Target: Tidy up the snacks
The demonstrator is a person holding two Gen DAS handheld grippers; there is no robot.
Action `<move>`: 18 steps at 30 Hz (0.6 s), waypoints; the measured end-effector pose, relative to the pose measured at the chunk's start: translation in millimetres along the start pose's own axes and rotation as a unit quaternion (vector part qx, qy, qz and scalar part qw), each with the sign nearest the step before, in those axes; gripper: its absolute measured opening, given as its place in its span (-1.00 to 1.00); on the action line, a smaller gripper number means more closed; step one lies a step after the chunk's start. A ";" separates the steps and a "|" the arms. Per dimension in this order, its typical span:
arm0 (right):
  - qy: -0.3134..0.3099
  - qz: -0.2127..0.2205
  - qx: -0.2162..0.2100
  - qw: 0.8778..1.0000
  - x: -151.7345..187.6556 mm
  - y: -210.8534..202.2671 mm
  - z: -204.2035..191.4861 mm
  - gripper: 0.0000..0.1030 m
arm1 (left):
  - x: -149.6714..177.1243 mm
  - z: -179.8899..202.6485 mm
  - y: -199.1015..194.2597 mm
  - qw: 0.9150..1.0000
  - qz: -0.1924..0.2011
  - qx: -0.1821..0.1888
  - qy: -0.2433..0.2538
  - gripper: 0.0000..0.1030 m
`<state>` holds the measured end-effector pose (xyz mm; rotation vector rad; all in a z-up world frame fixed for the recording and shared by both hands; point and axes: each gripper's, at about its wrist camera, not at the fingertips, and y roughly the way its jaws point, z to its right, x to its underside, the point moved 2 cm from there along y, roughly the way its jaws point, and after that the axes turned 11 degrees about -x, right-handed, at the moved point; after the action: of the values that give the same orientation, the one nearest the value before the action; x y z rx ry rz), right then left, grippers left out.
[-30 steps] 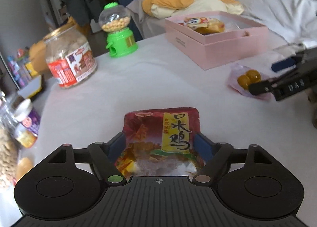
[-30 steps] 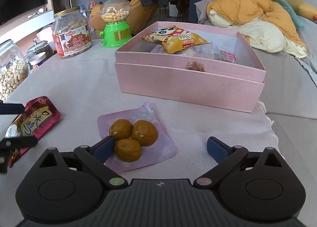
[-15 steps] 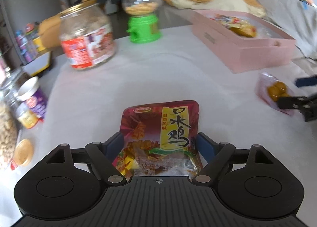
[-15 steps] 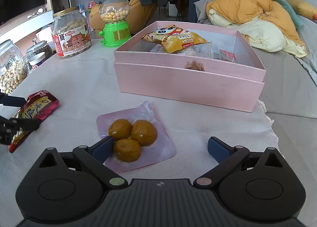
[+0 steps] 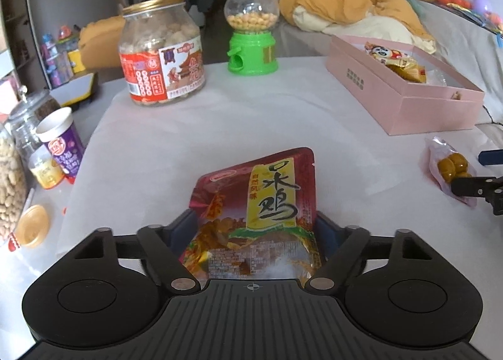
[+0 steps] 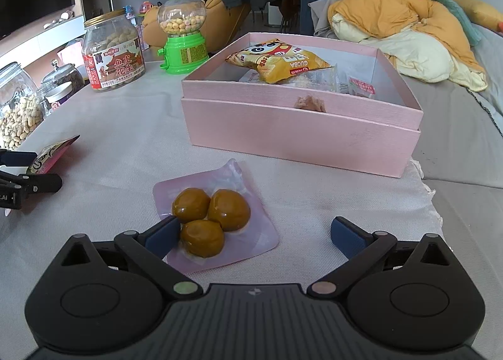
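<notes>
Left gripper (image 5: 256,228): its two blue fingers are pressing on both sides of the red pack (image 5: 261,215), holding it by its near end; the far end is tilting up off the cloth (image 5: 220,121).
Red pack: in the right wrist view it is showing at the far left edge (image 6: 52,154), raised between the left gripper's dark fingers (image 6: 31,184), well apart from the box.
Right gripper (image 6: 254,234): jaws are standing wide apart, gripping nothing; the left finger (image 6: 163,232) is lying over the near left edge of the pink pouch (image 6: 217,212), just beside the brown balls; the right finger is sitting on bare cloth off to the pouch's right.
Pink pouch: it is lying flat on the cloth in front of the box, carrying three brown balls (image 6: 210,213) that are touching one another.
Box (image 6: 298,133): pink and open, it is standing behind the pouch, holding a yellow bag (image 6: 279,59) and some clear wrappers.
Jar (image 5: 162,52): gold-lidded, with a red label, it is standing at the far left of the cloth.
Dispenser (image 5: 253,30): green, with a clear globe, it is standing between the jar and the box.
Cup (image 5: 61,146): purple, it is standing off the cloth's left edge, near a peanut jar (image 5: 9,184).
Bedding (image 6: 405,20): orange and cream, it is piling up behind the box.
</notes>
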<state>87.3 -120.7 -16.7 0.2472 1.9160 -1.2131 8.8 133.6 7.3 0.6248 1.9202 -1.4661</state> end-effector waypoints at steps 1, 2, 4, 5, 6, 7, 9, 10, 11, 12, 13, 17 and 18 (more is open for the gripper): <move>0.000 0.000 0.000 1.000 0.0 0.0 0.0 0.98 | 0.1 1.3 -1.5 1.000 0.003 0.001 -0.002 0.35; 0.000 0.000 0.000 1.000 -0.1 -0.1 0.0 0.98 | 0.2 3.7 -4.0 1.000 0.006 0.006 -0.004 0.32; 0.000 0.000 0.000 1.000 -0.2 0.0 0.0 0.98 | -0.1 9.2 -8.1 0.999 0.008 0.029 -0.014 0.28; 0.000 0.000 0.000 1.000 -0.1 -0.1 0.1 0.98 | -0.2 14.1 -11.0 0.999 0.008 0.049 -0.019 0.27; 0.000 0.000 0.000 1.000 -0.2 -0.1 0.1 0.98 | -0.3 19.8 -13.2 0.998 0.009 0.065 -0.019 0.26; 0.000 0.000 0.000 1.000 -0.3 0.0 0.2 0.98 | 0.0 26.4 -15.7 0.997 0.011 0.076 -0.014 0.26; 0.000 0.000 0.000 1.000 -0.4 0.1 0.1 0.98 | 1.4 42.9 -20.9 0.995 0.015 0.098 0.001 0.25; 0.000 0.000 0.000 1.000 -0.4 0.1 0.0 0.99 | 2.2 50.1 -23.2 0.994 0.017 0.109 0.005 0.25; 0.000 0.000 0.000 1.000 -0.5 0.0 0.5 0.99 | 3.0 57.6 -25.3 0.992 0.020 0.122 0.009 0.25; 0.001 0.000 0.000 1.000 -0.7 0.2 0.6 0.99 | 3.7 64.6 -26.5 0.991 0.021 0.133 0.013 0.25; 0.002 0.001 0.000 1.000 -0.6 -0.2 0.5 0.99 | 4.7 69.5 -26.4 0.990 0.023 0.136 0.016 0.25; 0.006 0.002 0.001 1.000 0.1 0.2 1.8 0.99 | 9.3 82.8 -22.9 0.992 0.040 0.119 0.025 0.26; 0.008 0.003 0.002 1.000 0.2 -0.1 2.5 1.00 | 10.4 83.9 -22.6 0.992 0.045 0.117 0.025 0.26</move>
<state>88.5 -122.8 -17.2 0.2643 1.9254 -1.2148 2.6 46.6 -0.2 0.8499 1.7473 -1.6449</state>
